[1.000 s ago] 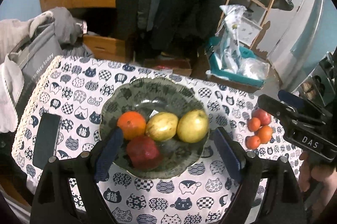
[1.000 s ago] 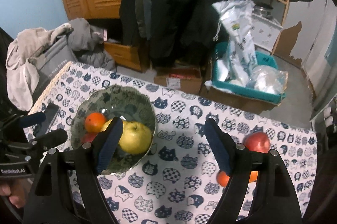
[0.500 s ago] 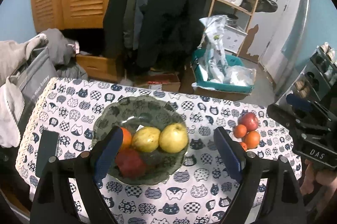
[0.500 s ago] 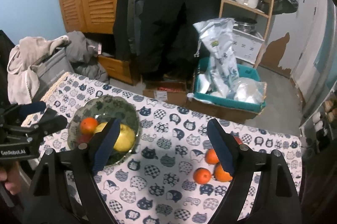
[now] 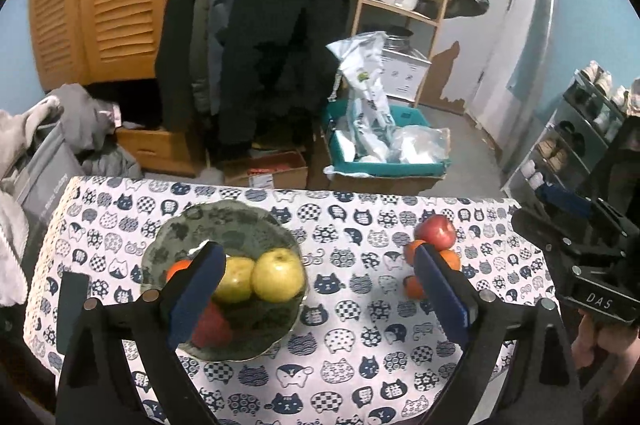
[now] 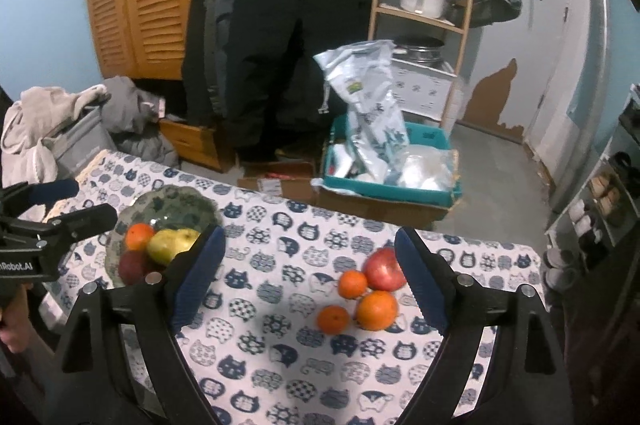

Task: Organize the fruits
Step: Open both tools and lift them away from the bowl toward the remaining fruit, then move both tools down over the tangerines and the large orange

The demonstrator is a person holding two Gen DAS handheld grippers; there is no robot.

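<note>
Fruit is split into two groups on the cat-print surface [image 6: 280,305]: a green bowl [image 5: 192,229] on the left side already carries an orange, two yellow-green fruits [image 5: 278,275] and a dark red one, while a red apple [image 6: 384,269] and three oranges [image 6: 376,309] sit loose in a tight cluster on the right. Judging by that, the step in hand looks like a pause between transfers, with the loose cluster not yet moved into the bowl. The left gripper [image 5: 316,289] hangs above the surface with its jaws opening and nothing between them; its left finger overlaps the near side of the bowl in the left wrist view, its right finger overlaps the cluster, but neither touches anything. The right gripper [image 6: 308,279] is spread wide and empty too, held above the surface, with the cluster lying just inside its right finger [image 6: 420,285] in the right wrist view (the apple partly hidden behind that finger). The next move probably calls for the right gripper to drop toward one fruit of the cluster, likely the nearest orange, centre it between the fingers and close gently, taking care not to knock its neighbours, which touch one another and could roll toward the edge
</note>
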